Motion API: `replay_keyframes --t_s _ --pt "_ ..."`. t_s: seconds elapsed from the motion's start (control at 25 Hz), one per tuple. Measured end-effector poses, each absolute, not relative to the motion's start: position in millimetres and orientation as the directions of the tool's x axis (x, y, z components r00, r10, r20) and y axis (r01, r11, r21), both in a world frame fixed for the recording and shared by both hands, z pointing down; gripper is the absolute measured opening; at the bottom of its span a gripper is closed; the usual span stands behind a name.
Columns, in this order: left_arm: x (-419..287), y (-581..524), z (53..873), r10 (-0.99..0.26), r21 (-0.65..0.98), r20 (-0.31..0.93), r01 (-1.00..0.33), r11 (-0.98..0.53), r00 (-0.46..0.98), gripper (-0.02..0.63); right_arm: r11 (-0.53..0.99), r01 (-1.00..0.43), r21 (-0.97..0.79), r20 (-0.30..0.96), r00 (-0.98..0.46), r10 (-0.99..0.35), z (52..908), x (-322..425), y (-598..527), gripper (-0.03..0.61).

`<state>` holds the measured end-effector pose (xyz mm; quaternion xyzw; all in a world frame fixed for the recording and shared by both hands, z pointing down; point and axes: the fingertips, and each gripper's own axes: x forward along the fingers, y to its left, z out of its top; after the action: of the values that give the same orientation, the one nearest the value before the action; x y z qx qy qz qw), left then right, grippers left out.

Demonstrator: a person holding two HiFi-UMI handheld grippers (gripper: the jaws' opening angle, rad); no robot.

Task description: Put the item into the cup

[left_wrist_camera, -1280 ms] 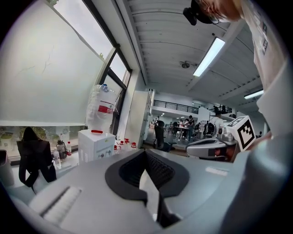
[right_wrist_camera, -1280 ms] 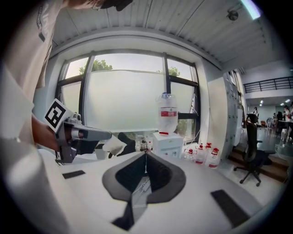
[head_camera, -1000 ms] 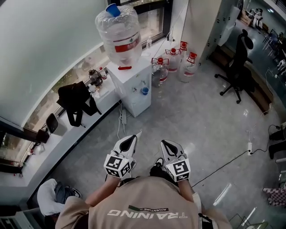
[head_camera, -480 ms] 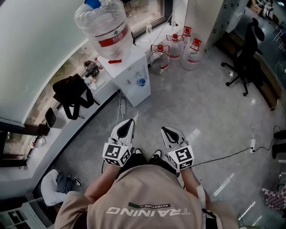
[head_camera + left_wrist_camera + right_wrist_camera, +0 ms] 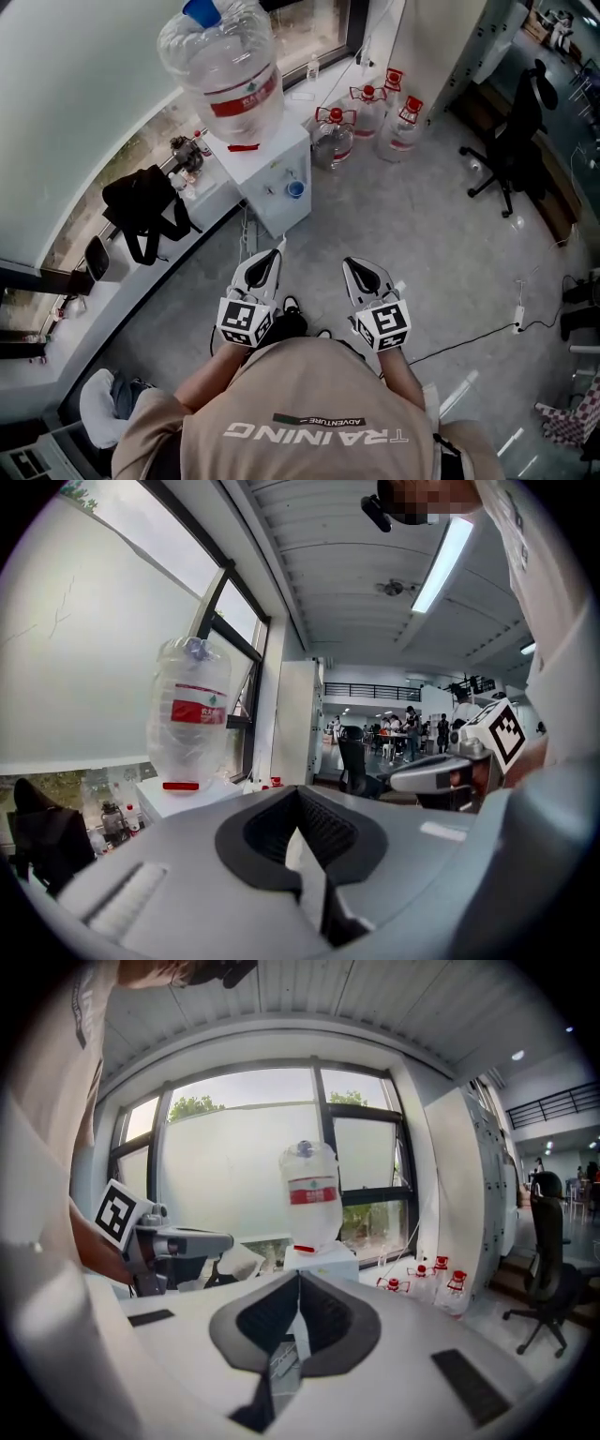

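I hold both grippers side by side at chest height above the grey floor. In the head view my left gripper (image 5: 272,255) and my right gripper (image 5: 354,265) point forward, jaws together, nothing between them. The left gripper view shows its jaws (image 5: 298,794) closed and empty, and the right gripper view shows the same (image 5: 298,1279). A small blue cup (image 5: 294,189) sits at the tap niche of a white water dispenser (image 5: 267,178) ahead. I see no loose item near either gripper.
A large clear water bottle (image 5: 225,70) tops the dispenser. Several red-capped bottles (image 5: 367,103) stand on the floor behind it. A black bag (image 5: 141,206) lies on the window ledge at left, a black office chair (image 5: 516,131) stands at right, and a cable (image 5: 469,337) crosses the floor.
The dispenser now looks larger and sits further left, so the view has shifted toward it. Both grippers stay shut and level at the chest.
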<state>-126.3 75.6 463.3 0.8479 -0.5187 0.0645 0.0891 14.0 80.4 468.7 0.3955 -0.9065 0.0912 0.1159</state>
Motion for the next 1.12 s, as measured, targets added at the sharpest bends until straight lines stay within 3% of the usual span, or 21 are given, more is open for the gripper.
replay_keyframes --t_s 0.68,1.12 --pt "-157.7 -32.5 511.1 -0.792 0.152 0.260 -0.834 -0.531 0.552 0.008 0.593 -0.802 -0.071 0.345 -0.578 -0.739 494.9 -24.4 -16.5 0.012" --pt "-128.3 -77.4 553.4 -0.799 0.106 0.381 -0.880 -0.462 0.465 0.008 0.707 -0.706 -0.044 0.388 -0.664 -0.639 524.8 -7.2 -69.0 0.012"
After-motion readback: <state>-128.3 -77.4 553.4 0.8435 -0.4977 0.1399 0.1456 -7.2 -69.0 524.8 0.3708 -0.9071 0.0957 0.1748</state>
